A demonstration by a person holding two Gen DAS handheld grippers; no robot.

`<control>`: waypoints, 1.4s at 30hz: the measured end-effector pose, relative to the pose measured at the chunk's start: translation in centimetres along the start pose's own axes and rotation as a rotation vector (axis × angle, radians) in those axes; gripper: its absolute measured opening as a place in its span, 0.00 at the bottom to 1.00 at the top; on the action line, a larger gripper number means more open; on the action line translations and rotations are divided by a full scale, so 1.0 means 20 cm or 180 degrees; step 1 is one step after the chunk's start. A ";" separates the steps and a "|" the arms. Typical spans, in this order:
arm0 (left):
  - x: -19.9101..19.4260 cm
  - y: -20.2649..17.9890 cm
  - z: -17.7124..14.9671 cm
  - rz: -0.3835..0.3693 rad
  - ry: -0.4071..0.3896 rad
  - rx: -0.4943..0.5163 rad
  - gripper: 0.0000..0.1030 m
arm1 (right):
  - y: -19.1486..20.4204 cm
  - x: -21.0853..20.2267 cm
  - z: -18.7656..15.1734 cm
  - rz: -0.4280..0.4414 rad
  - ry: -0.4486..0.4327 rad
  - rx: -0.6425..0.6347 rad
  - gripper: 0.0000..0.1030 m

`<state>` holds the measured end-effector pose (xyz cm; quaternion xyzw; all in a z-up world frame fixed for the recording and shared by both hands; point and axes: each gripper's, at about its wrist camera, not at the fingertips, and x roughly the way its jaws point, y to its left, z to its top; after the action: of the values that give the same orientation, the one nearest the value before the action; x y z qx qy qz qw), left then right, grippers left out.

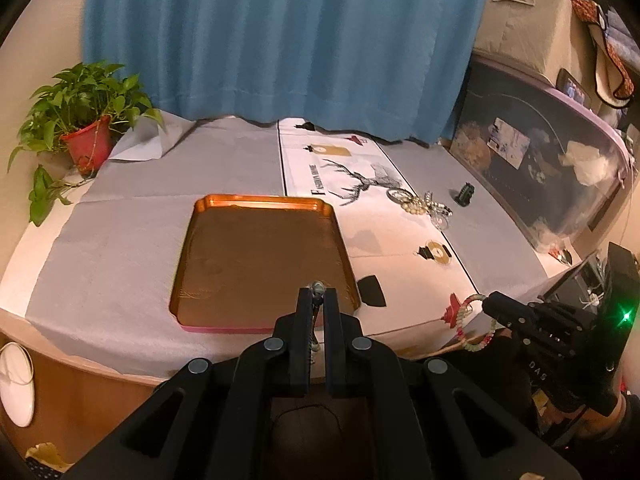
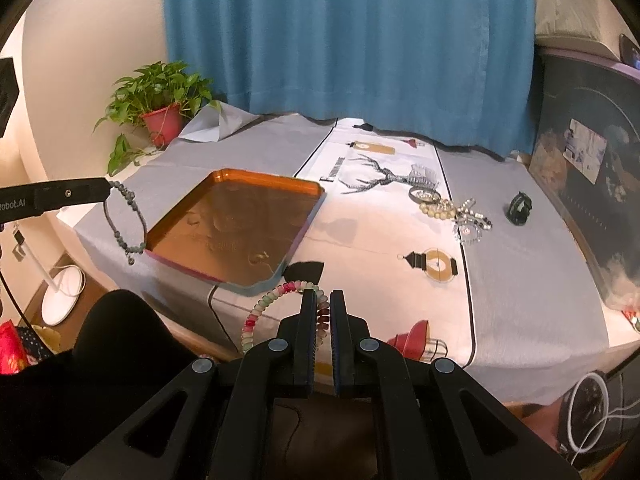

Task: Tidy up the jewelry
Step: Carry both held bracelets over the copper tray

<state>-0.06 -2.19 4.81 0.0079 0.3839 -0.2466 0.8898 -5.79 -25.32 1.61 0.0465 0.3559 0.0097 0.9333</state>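
Carrying, left wrist view: my left gripper [image 1: 318, 290] pinches a grey cord bracelet [image 1: 317, 289] above the orange tray [image 1: 262, 256].

Right wrist view: my right gripper [image 2: 323, 300] clamps a pastel beaded bracelet [image 2: 276, 304] near the tray's corner. Next, I judge: lower, release both inside.

Blue curtain [image 1: 280, 40], potted plant [image 1: 86, 120], deer-print cloth [image 2: 384, 216]

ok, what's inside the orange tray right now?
No jewelry lies in the tray; only faint gold patterns on its floor show. In the left view, the left claw and its gray bracelet cover a strip of the near edge. The right claw holds the pink-green bracelet outside it.
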 end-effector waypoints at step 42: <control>0.83 0.40 0.24 0.0447 0.0353 -0.0095 0.03 | 0.29 1.01 0.44 0.0549 0.0359 -0.0072 0.07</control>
<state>16.50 -3.36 -4.63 0.0352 0.4348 -0.1770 0.8823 15.23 -19.18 -4.83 0.0658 0.4025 0.0966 0.9079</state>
